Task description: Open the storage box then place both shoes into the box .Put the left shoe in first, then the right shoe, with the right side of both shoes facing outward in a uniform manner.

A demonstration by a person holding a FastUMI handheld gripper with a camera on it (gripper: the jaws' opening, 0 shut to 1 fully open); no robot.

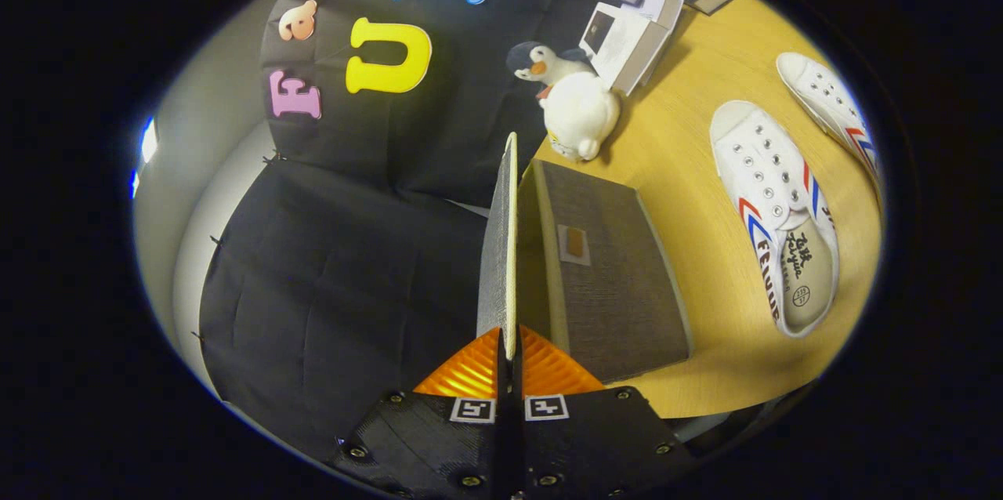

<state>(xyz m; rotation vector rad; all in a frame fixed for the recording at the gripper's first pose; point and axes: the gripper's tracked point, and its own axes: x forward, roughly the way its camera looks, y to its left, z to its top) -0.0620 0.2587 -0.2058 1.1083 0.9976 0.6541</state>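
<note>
- Grey fabric covered the storage box (607,273), which sat on the wooden table (689,163) just ahead of the fingers and slightly to one side.
- Its lid (501,249) stood edge-on, swung up from the box, and the gripper (510,363) was clenched on the lid's near edge, both fingers pressing it from either side.
- Two white shoes lay well apart from the box on the table: the nearer shoe (772,214) beside it, the farther shoe (831,104) beyond that one.
- A plush penguin (572,96) and some small cartons (631,34) stood past the box's far end.
- To my eye the opening was under way; doing it well meant carrying the lid round its hinge line in an arc, not pulling straight, so the light box would not drag or tip.
- I would let go only once the lid rested fully back, clear of the penguin.
</note>
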